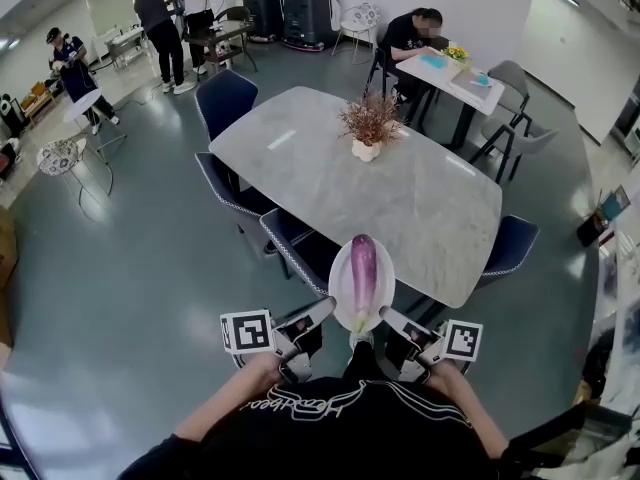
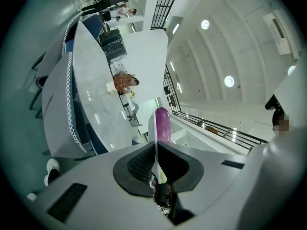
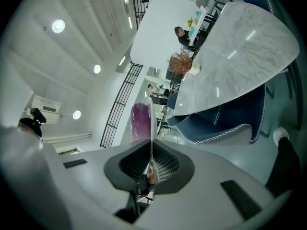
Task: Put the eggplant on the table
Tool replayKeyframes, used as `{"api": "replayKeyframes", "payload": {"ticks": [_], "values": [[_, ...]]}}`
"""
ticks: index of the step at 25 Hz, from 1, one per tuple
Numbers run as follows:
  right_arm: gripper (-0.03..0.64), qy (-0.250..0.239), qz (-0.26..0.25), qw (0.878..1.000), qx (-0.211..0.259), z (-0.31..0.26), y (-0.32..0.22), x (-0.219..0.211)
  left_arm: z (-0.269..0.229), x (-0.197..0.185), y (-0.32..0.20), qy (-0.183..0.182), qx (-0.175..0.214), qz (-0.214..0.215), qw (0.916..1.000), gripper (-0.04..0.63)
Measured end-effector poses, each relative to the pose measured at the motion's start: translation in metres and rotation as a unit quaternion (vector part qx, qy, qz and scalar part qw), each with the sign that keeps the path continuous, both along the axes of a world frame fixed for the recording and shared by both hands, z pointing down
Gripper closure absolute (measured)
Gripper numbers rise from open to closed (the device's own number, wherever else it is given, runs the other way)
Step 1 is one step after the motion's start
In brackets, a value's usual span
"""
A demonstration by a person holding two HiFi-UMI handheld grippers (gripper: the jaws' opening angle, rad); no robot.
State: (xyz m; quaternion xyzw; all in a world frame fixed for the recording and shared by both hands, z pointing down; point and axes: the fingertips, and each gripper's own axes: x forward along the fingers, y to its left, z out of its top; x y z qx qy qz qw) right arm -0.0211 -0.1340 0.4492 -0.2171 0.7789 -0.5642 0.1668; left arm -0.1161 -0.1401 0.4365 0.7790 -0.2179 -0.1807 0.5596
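The jaws of the left gripper point(image 2: 155, 152) are closed on the thin rim of a white plate point(image 1: 340, 280). The jaws of the right gripper point(image 3: 151, 150) pinch the opposite rim in the same way. The plate is held in the air between both grippers, close to the person's chest. The purple eggplant point(image 1: 363, 266) lies along the middle of the plate. Just beyond is a blue chair point(image 1: 300, 240), then the grey marble table point(image 1: 420, 208). A vase of dried plants point(image 1: 368, 128) stands near its far side.

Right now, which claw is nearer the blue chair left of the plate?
Left. The left claw grips the plate's rim near that chair; the right claw grips the opposite rim, farther off.
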Motion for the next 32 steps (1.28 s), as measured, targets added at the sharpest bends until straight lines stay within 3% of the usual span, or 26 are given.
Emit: {"api": "replayKeyframes", "payload": {"ticks": [7,10,17,21,32], "values": [[0.600,-0.005,-0.002,1.000,-0.008,0.012,-0.031,0.006,0.010,0.004,-0.033,-0.030,0.017,0.002,0.9994,0.569],[0.600,-0.004,-0.003,1.000,-0.010,0.014,-0.050,0.013,0.013,0.012,-0.050,-0.019,-0.003,-0.003,0.9998,0.569],[0.600,-0.004,-0.010,1.000,-0.018,0.023,-0.105,0.031,0.021,0.029,-0.103,-0.038,0.000,-0.008,0.9993,0.569],[0.600,-0.007,-0.013,1.000,-0.024,0.027,-0.130,0.034,0.023,0.034,-0.126,-0.015,-0.032,-0.018,0.9992,0.569],[0.599,-0.009,-0.012,0.999,-0.033,0.031,-0.182,0.048,0.028,0.046,-0.181,-0.050,-0.018,-0.017,0.9984,0.569]]}}
